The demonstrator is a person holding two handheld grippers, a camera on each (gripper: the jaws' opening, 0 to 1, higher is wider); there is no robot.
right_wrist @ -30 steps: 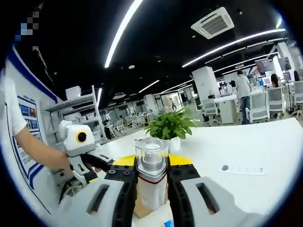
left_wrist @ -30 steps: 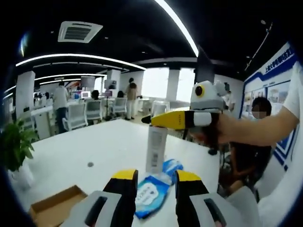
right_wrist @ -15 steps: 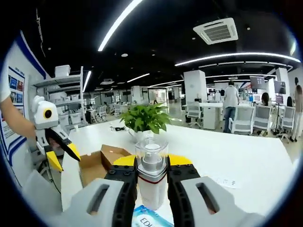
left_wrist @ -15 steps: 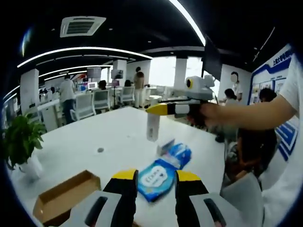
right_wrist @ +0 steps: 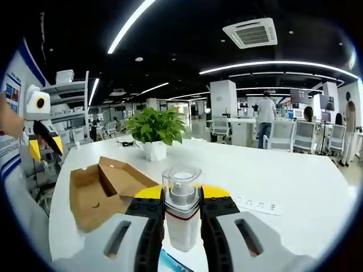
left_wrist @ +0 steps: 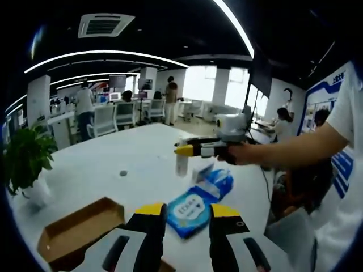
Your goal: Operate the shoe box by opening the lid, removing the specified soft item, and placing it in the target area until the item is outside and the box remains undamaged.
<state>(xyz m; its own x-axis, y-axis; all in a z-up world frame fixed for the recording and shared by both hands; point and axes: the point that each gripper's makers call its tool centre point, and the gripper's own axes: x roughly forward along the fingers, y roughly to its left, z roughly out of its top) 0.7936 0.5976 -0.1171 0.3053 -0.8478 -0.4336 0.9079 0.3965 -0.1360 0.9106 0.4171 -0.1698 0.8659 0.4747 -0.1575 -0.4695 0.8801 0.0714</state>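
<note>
Honestly, the soft item here looked like the blue wet-wipes pack [left_wrist: 190,211], and it was already out on the white table [left_wrist: 136,164], lying flat just past the left gripper [left_wrist: 181,212], with a second blue pouch [left_wrist: 218,182] right beside it. I'd guess that pack was light, squishy and a bit slick in its plastic film, so pinching it across a short edge or the sealed end would hold better than squeezing the middle, where it would just buckle. The shoe box [right_wrist: 105,187] sat open on the table, brown cardboard with its lid flap folded back, and looked thin enough to dent if a jaw leaned on a wall. The left gripper was held low over the table with its jaws apart and nothing between them, the pack showing through the gap. The right gripper [right_wrist: 181,204] was clamped on a white bottle with a clear cap [right_wrist: 182,212], holding it upright. In the left gripper view that gripper was out at arm's length, level above the table, with the bottle hanging under its yellow tips beyond the pouches. A potted plant [right_wrist: 150,129] stood behind the box.
</note>
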